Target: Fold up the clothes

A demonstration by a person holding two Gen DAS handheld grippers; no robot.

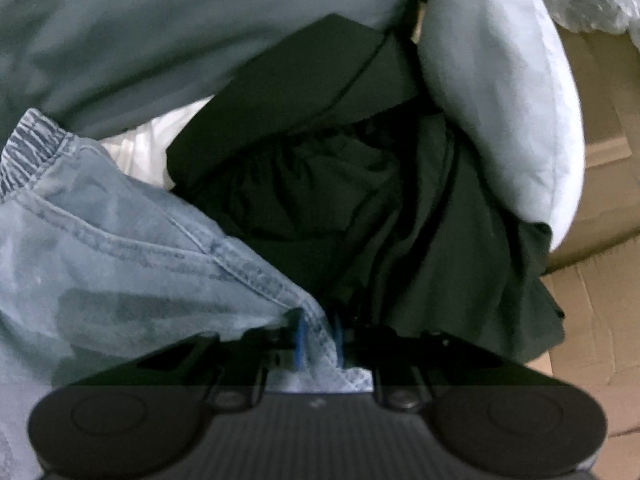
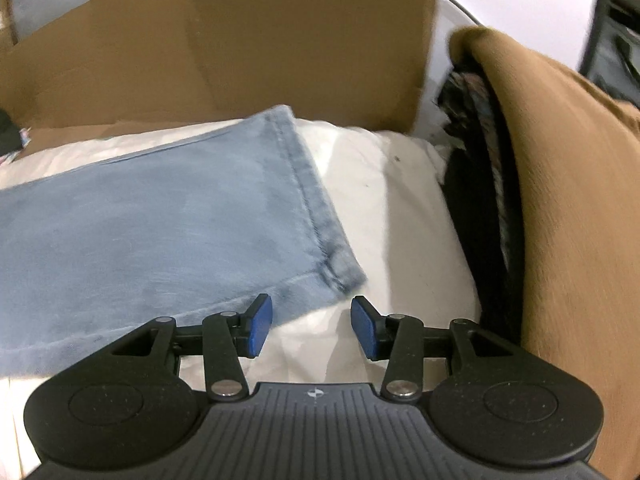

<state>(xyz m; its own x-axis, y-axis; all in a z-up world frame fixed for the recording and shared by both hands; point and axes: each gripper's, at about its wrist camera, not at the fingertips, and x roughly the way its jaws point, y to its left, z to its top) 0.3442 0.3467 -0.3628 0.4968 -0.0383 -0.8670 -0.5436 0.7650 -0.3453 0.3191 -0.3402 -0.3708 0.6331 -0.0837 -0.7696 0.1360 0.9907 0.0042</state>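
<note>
Light blue jeans [image 1: 120, 248] with an elastic waistband fill the left of the left wrist view. My left gripper [image 1: 319, 340] is shut on a fold of the jeans' denim, its blue pads pinching the cloth. In the right wrist view a hemmed leg of the jeans [image 2: 160, 216] lies flat on a white sheet [image 2: 400, 216]. My right gripper [image 2: 312, 330] is open and empty, just in front of the leg's hem corner, its blue pads [image 2: 260, 326] apart above the sheet.
A dark green garment [image 1: 340, 184] and a pale blue padded item [image 1: 500, 92] lie beyond the left gripper. Cardboard box walls [image 2: 248, 40] stand behind the sheet. A brown garment [image 2: 572, 208] over dark patterned clothes [image 2: 480, 184] is piled at the right.
</note>
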